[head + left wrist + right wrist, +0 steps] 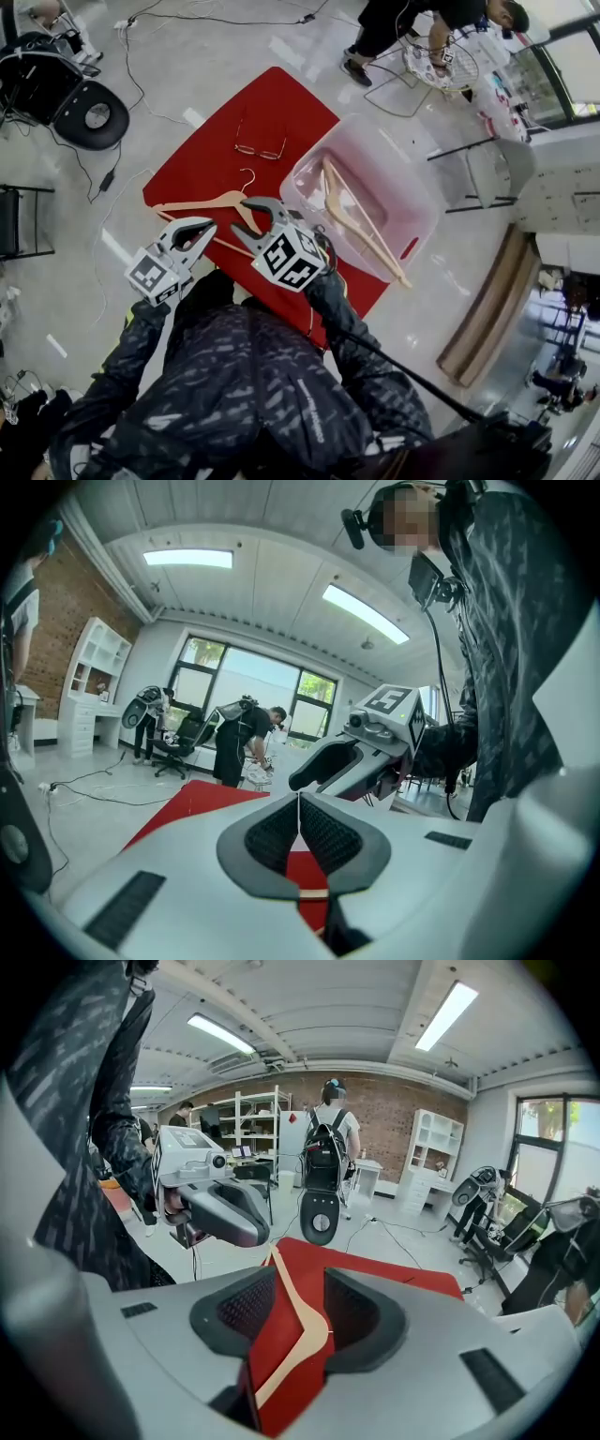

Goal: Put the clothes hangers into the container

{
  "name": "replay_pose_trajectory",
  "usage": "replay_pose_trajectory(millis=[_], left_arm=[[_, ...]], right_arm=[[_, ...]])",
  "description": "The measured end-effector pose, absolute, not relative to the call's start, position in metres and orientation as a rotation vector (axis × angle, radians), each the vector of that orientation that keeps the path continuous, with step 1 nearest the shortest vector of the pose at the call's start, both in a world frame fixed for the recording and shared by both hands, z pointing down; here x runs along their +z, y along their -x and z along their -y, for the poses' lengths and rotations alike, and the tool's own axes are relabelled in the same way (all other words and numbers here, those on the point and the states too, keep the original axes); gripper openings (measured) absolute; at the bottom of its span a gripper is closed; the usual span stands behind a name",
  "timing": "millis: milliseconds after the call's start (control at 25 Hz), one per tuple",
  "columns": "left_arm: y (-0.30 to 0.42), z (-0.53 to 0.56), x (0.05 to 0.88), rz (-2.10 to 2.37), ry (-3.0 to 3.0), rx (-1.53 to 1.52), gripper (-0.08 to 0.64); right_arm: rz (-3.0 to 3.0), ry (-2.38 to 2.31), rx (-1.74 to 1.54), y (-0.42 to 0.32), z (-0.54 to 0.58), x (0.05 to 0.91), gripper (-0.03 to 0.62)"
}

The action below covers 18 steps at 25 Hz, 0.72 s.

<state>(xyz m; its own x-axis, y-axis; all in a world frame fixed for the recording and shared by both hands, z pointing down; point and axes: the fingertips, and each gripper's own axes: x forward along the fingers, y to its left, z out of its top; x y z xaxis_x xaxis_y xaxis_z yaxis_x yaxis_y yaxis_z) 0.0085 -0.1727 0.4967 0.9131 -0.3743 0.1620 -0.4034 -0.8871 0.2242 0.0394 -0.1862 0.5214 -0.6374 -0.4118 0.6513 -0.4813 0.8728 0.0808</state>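
**Dark sleeves (361, 366) out front, job about half done**

Both forearms stretch away from the body toward the near-left side of the container (380, 169), the pink see-through tub sitting on the red mat (281, 112). One wooden hanger (366, 236) already lies inside the container. A second wooden hanger (202, 201) lies flat on the mat just left of the container, clear of its wall, and by my reading that one is left to do. Right gripper (242, 217) tips downward over it with jaws standing apart. The hanger's pale arm (305, 1312) shows in the gap, neither pad pressing on it, so no grip yet. Left gripper (202, 228) sits farther left of the container, held nearer level, pads pressed together on nothing. Off the container's far-left corner lies what looks like a pair of glasses (260, 150).
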Motion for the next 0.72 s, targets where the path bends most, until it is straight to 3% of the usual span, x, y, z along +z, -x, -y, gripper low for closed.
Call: replay_pose_trajectory(millis=[720], left_arm=[[0.042,0.186,0.525,0.693,-2.765,0.147,0.011]], right_arm=[[2.295,-0.498,0.206,0.011,0.197,0.59,0.15]])
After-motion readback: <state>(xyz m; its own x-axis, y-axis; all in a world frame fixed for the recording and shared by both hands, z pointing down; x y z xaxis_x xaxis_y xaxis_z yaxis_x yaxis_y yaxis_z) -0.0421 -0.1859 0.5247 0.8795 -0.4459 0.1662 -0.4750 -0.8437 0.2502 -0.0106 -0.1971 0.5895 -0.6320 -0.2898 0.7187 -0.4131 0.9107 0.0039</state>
